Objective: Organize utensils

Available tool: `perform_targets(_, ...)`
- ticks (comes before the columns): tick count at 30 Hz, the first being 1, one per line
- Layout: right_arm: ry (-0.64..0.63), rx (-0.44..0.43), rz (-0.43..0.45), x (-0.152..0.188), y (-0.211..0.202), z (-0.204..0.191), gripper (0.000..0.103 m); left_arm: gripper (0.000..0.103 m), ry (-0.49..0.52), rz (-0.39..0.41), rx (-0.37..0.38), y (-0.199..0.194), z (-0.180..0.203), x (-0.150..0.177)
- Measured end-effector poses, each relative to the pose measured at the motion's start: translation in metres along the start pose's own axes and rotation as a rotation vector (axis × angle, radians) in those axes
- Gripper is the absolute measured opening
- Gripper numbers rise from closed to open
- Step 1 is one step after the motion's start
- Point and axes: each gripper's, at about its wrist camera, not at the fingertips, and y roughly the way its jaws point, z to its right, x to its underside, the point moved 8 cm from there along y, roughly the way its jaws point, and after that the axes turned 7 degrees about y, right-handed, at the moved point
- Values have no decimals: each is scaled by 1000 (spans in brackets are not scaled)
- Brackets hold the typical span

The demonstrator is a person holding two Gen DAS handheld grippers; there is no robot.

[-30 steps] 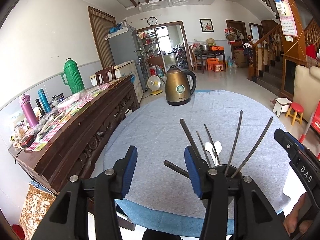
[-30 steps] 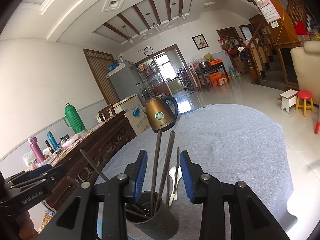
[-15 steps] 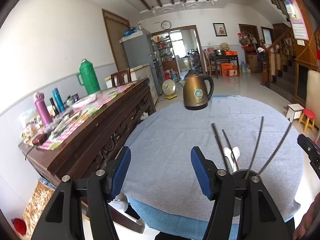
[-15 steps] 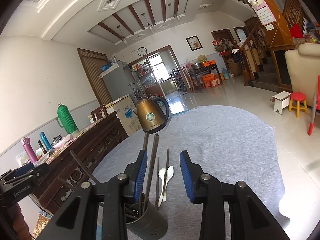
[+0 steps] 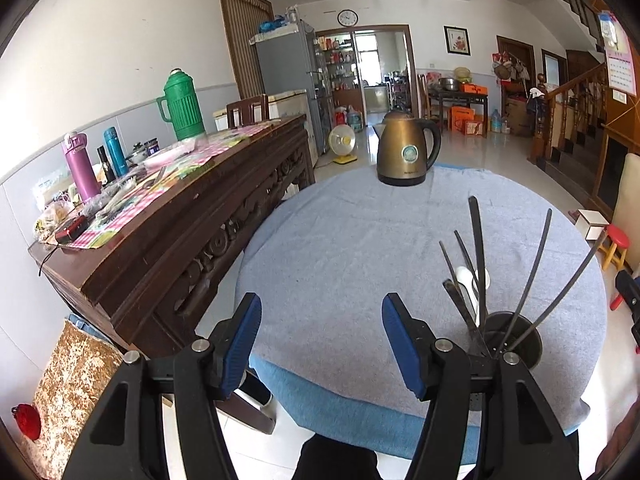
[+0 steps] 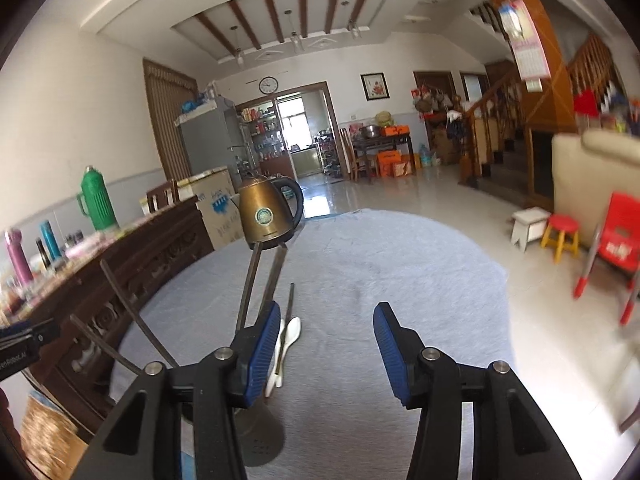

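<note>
Left gripper point(image 5: 322, 340) open, empty – right gripper point(image 6: 326, 344) jaws just opening, nothing between; chopsticks point(image 5: 478, 256) standing in utensil holder point(image 5: 520, 330).

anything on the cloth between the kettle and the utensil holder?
Only two white spoons and a dark chopstick, lying just beyond the utensil holder; otherwise bare cloth up to the kettle. Both wrist views show it.

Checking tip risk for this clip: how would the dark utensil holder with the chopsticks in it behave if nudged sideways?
Likely top-heavy: long chopsticks splay well above the utensil holder, so a push high up could tip it. It stands near the table's front edge on the grey-blue tablecloth, which may grip its base rather than let it slide. The leaning sticks would probably shift.
</note>
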Motion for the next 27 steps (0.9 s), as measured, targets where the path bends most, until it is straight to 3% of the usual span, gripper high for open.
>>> perform_targets(8,-112,75,-3,-12,-20,-15,53,64,11,-9,8,-8,12,0)
perform_targets(27,-96,148,-95,-13,-9,-2,53,64,18,-78,7,17,20,11)
